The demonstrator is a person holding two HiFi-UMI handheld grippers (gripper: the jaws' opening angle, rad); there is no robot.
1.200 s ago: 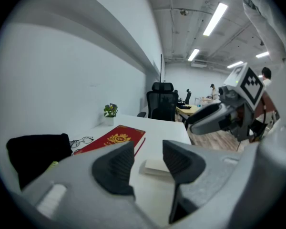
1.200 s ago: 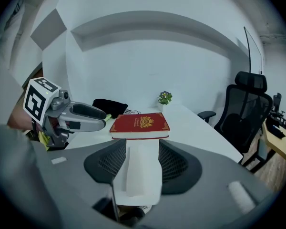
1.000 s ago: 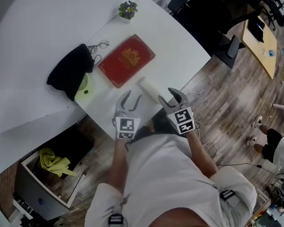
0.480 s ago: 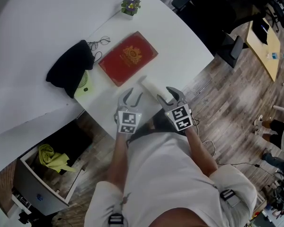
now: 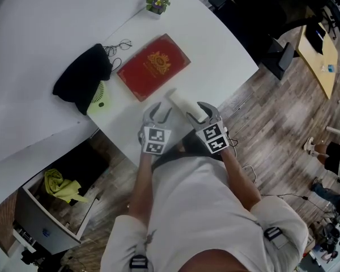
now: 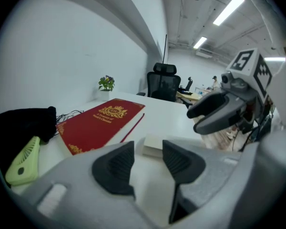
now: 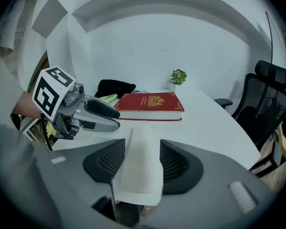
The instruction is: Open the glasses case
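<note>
The glasses case (image 5: 183, 105), white and shut, lies on the table (image 5: 221, 50) just beside the red book (image 5: 153, 67), on the book's side nearest the person and close to the table edge. The right gripper (image 5: 203, 115) is set over one end of it. Its jaws stand apart w/ the case btwn them, no pad is seen pressing, and they have just been opening a little. The left gripper (image 5: 158, 113) is held near the book's near corner, jaws apart and empty; the case is seen just beyond them, not btwn them.

Risks, as judged: the case could be shoved away from the book and off the table edge if one pad is landed before the other, since nothing backs it there. If lid and base are both caught by the right jaws, the case would be clamped shut and any lift by the left gripper would only drag or tip it. A smooth shell might also be squeezed out of a hard grip.

Vs. a second ago: both grippers have been brought lower and closer to the book — the right one was then short of the case and now straddles it. Book and case appear unmoved.
</note>
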